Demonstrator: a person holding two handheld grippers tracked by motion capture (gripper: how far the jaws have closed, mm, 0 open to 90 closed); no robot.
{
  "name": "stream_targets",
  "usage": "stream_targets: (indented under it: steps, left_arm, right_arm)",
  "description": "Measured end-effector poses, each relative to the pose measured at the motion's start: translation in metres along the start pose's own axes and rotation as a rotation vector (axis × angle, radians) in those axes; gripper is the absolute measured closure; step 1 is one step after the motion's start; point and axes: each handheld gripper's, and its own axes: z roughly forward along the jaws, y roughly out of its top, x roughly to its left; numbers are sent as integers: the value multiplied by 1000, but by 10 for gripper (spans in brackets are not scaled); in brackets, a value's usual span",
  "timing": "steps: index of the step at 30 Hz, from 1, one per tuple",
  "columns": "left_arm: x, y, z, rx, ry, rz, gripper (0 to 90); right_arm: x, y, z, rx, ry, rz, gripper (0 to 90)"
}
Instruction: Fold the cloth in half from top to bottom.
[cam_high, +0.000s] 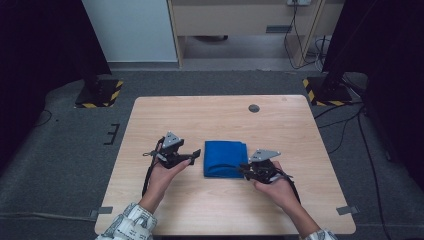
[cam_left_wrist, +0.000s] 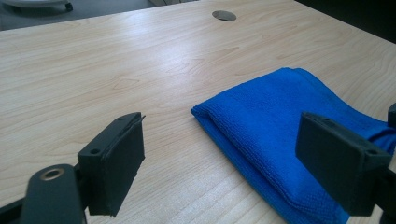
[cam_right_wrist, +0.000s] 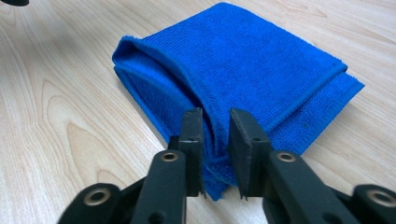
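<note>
Cloth: a blue folded cloth (cam_high: 225, 158) lies flat on the tabletop (cam_high: 220, 115), near the middle and somewhat toward the person's edge, well clear of every corner.

Left gripper: the left gripper (cam_high: 194, 154) hovers just beside the cloth's left edge, jaws wide apart and nothing between them; in the left gripper view the cloth (cam_left_wrist: 289, 135) lies ahead and toward the right jaw.

Right gripper: the right gripper (cam_right_wrist: 215, 140) sits at the cloth's corner nearest the person's right hand (cam_high: 278, 186). A raised fold of the top layer (cam_right_wrist: 215, 116) stands between its jaws, which are narrowly apart; the pads look barely on the fabric, so I judge the hold loose or already let go.

Risk, slipping layer: if the right gripper lifts now, the fold will likely slide out, because the jaws stand too slack to pinch thin cloth.

Risk, wrong layer: closing here may catch one ply alone, so the fold opens unevenly and the stack skews.

Risk, dragging: a pull toward the near edge could haul the whole cloth across the smooth wood, as nothing pins its far side.

Risk, left jaws: lowering the open left gripper blind could press its lower jaw onto the hem and bunch it.

Cable hole: the grey cable hole (cam_high: 254, 108) near the far edge is well apart, no hazard.
</note>
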Motion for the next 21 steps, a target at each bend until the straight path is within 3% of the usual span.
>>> stream_targets:
  steps: [9,17,21]
  left_arm:
    - [1,-2,-4,2,0,-1,146]
    - [8,-6,-12,-4,18,-14,144]
    - [11,-7,-15,-3,23,-16,142]
  right_arm:
    - [2,-3,-4,19,7,19,604]
    - [6,4,-9,-2,0,28,458]
    - [8,6,-8,-10,-2,29,432]
